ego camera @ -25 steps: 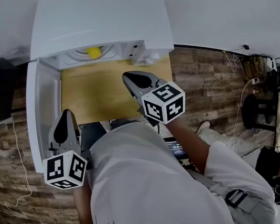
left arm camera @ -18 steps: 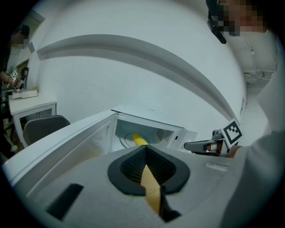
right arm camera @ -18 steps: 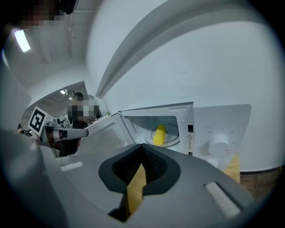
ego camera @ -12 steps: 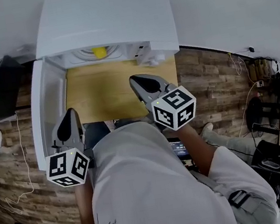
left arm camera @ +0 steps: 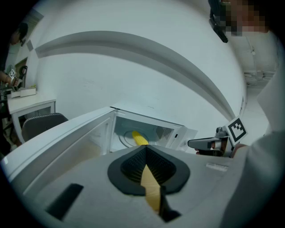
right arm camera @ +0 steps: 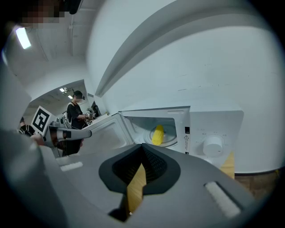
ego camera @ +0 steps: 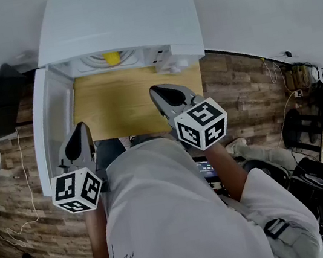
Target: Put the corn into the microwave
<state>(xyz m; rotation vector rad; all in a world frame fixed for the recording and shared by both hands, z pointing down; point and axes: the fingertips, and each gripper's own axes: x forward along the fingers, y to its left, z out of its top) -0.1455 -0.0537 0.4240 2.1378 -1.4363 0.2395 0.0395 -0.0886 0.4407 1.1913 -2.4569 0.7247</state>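
The corn (ego camera: 111, 58) lies inside the white microwave (ego camera: 118, 16), on the round plate (right arm camera: 169, 137) at the back. The microwave door (ego camera: 48, 132) stands wide open on the left. The microwave sits on a wooden worktop (ego camera: 114, 102). The left tool (ego camera: 80, 132) and the right tool (ego camera: 159, 94) are both closed tight with nothing in them, out in front of the microwave and well apart from the corn
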